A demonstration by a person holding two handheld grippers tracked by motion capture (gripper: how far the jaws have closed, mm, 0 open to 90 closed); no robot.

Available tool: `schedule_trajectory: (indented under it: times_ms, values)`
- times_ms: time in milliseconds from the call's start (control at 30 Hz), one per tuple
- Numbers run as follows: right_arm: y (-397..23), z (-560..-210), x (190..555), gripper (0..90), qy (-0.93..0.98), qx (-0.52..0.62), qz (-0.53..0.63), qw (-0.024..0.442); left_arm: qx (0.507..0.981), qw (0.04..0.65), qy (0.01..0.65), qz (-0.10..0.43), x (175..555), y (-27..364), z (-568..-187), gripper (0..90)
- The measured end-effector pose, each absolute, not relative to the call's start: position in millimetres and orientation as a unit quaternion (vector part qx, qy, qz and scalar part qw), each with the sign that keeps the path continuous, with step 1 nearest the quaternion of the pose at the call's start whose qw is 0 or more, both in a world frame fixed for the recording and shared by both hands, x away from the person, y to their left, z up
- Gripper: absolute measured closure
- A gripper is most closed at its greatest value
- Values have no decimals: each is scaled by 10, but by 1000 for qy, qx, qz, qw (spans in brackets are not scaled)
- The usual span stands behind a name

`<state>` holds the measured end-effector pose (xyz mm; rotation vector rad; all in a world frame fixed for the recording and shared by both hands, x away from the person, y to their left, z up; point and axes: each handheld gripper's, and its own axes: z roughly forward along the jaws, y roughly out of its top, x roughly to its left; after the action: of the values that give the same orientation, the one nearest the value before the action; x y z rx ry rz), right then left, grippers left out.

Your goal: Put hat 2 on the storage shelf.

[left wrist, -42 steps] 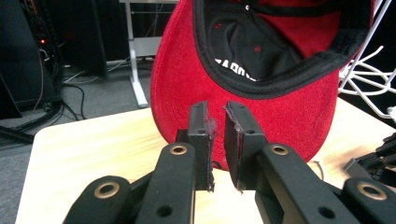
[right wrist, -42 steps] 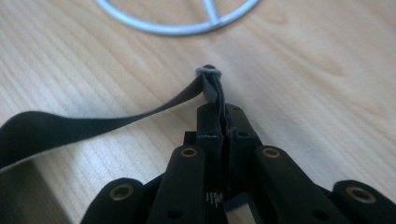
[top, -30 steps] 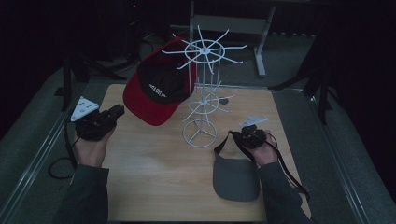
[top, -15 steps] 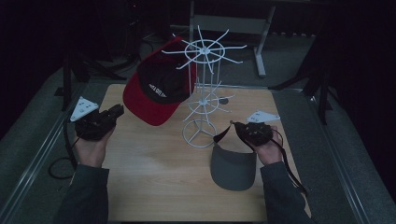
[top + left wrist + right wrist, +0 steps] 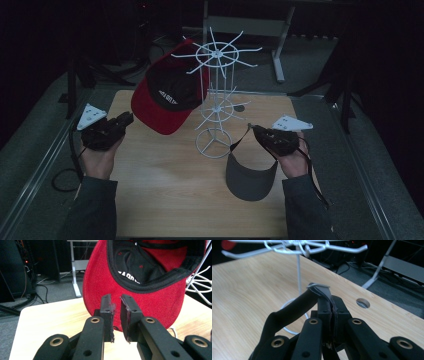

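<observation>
1. While the right gripper [image 5: 256, 131] clamps the strap of a grey fabric visor [image 5: 250, 176], that visor hangs right of the white wire rack [image 5: 214, 95].
2. Left gripper [image 5: 116, 305], jaws slightly apart and empty, sits just short of the red cap [image 5: 140, 287] hanging left of the rack.

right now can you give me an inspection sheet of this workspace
surface: light wooden table, with a round hole near the far right.
job's things: red cap hanging on the white wire rack, which stands mid-table; grey visor with its brim on the table, its strap raised.
clutter: nothing seen.
grippers: left gripper open, aimed at the red cap's brim, not gripping it; right gripper shut on the visor's strap, near the rack's base.
cables: one trails from the left gripper off the table edge; more on the floor behind.
surroundings: dark room, grey floor, metal table legs beyond.
</observation>
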<state>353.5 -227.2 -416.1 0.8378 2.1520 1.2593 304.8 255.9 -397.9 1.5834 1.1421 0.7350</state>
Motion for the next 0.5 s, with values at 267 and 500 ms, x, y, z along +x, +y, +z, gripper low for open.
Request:
schedule_trajectory:
  times_ms: [267, 500]
  values:
    - [-2276, -4038, 3429, 868, 782, 300, 488, 245, 656, 502, 474, 305, 3052, 2557, -3986, 802]
    - [-2288, -3936, 3389, 868, 776, 294, 504, 240, 656, 503, 473, 305, 3053, 2551, -3986, 801]
